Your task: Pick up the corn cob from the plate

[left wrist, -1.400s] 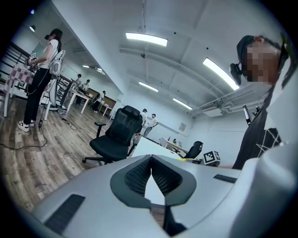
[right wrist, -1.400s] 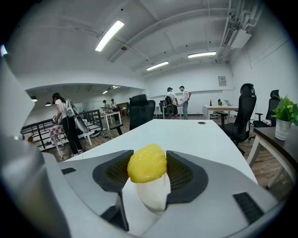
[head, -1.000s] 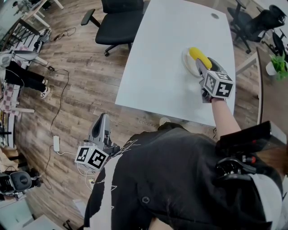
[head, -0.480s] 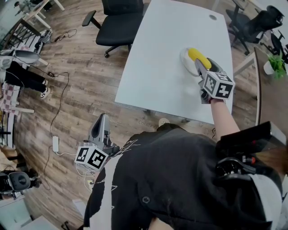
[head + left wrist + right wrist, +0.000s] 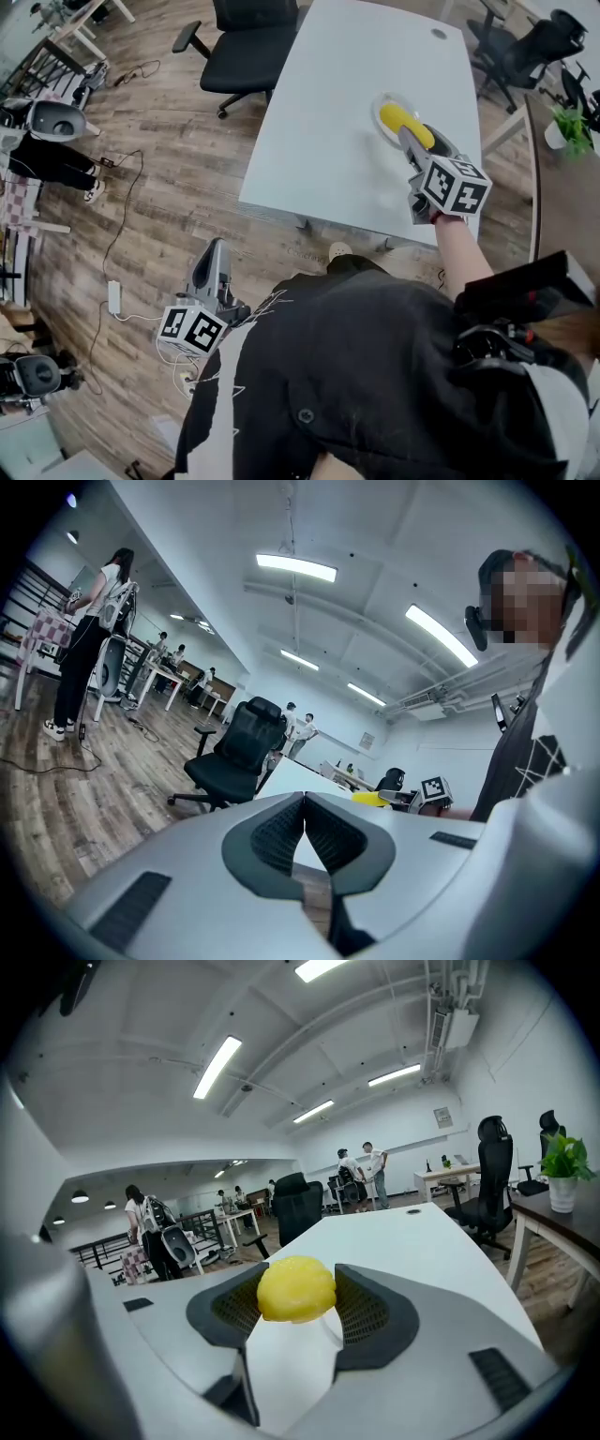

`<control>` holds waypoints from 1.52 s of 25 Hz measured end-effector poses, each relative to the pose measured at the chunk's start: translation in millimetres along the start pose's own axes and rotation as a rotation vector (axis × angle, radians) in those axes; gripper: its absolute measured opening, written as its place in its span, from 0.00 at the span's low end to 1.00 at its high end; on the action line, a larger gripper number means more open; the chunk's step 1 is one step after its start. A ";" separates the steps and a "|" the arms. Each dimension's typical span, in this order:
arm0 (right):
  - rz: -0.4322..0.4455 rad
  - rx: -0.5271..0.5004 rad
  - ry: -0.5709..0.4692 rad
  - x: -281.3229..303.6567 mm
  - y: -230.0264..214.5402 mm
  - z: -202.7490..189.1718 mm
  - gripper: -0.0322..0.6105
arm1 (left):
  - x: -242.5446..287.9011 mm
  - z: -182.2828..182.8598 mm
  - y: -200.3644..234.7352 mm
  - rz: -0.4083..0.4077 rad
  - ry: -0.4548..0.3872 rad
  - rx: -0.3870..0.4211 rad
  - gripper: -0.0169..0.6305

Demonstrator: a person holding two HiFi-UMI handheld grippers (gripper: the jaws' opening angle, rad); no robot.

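**Corn cob clamped in the right gripper above the plate**

The white table (image 5: 337,141) is smooth and rectangular with rounded corners, and it stands on a wood-plank floor (image 5: 159,178). A black mesh-backed office chair (image 5: 246,42) sits at the table's far left corner.

The left gripper (image 5: 214,248) hangs low beside the person's body, off the table and well apart from the plate. Its ribbed dark pads (image 5: 281,832) meet at the tips with nothing between them.

The right gripper (image 5: 413,139) reaches over the table's right side. Its cube (image 5: 452,185) carries black-and-white square markers.

A small round white plate (image 5: 380,111) lies just under the right gripper's tips.

The corn cob (image 5: 403,122) is bright yellow, with a rounded, bumpy end (image 5: 296,1288). It is squeezed between the right gripper's two ribbed pads (image 5: 362,1309) and lies along the jaws over the plate. Whether it touches the plate cannot be told.
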State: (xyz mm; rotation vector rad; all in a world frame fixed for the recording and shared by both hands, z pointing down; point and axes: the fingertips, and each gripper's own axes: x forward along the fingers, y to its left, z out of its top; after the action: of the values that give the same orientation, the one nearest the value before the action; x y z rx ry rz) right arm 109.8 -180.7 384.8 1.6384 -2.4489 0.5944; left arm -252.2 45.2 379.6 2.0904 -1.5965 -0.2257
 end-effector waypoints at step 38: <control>0.229 -0.039 0.001 -107.6 108.5 -20.6 0.40 | -69.3 -33.7 -26.9 -0.003 0.033 -0.017 0.05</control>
State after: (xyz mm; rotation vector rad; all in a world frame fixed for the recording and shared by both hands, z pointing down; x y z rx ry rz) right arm 51.7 -44.5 341.8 1.3531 -2.6495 0.5713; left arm -235.8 125.0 384.5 2.0736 -1.5670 -0.2045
